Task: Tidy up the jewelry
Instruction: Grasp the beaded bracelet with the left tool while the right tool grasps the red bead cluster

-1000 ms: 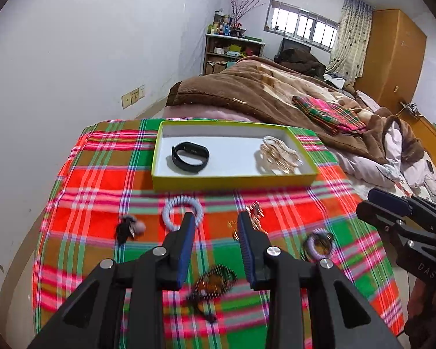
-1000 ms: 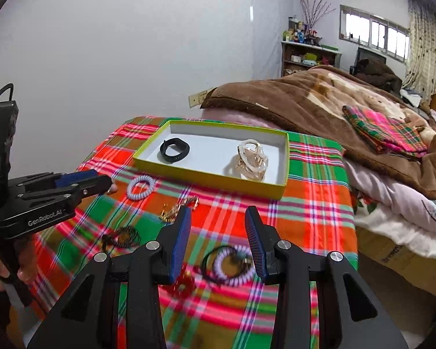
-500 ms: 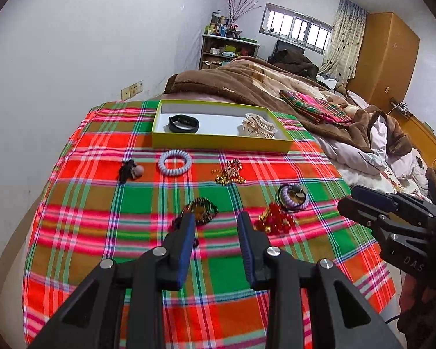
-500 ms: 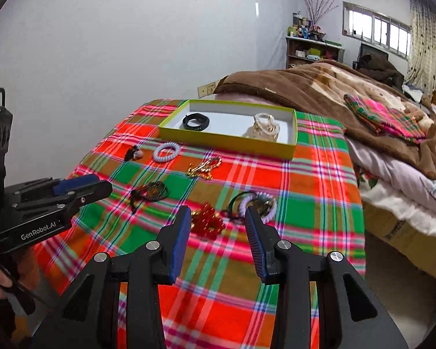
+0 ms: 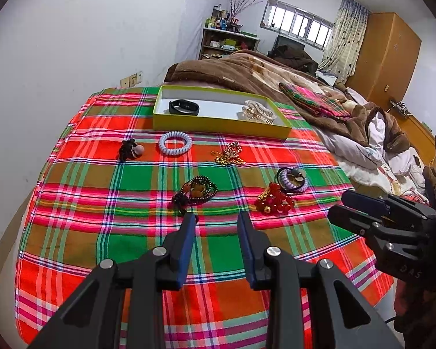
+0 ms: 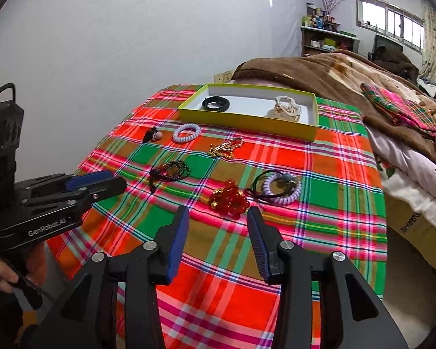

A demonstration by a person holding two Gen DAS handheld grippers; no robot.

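Note:
A yellow-green tray (image 5: pixel 218 123) (image 6: pixel 247 122) at the table's far side holds a black band (image 5: pixel 184 107) and a cream clip (image 5: pixel 257 111). On the plaid cloth lie a white coil tie (image 5: pixel 175 143), a black tie with a bead (image 5: pixel 130 149), a gold chain (image 5: pixel 229 154), dark beads (image 5: pixel 196 190), red beads (image 5: pixel 273 199) (image 6: pixel 229 197) and a lilac coil tie (image 5: pixel 290 179) (image 6: pixel 280 187). My left gripper (image 5: pixel 216 218) is open and empty, just short of the dark beads. My right gripper (image 6: pixel 218 212) is open and empty, just short of the red beads.
A bed with a brown blanket (image 5: pixel 261 72) runs along the table's right and far side. A white wall (image 5: pixel 72 43) is on the left. The plaid cloth (image 5: pixel 130 247) covers the whole table down to the near edge.
Both grippers have pulled back from the tray toward the near edge and risen. More of the cloth and all the loose pieces have come into view. Both stay open.

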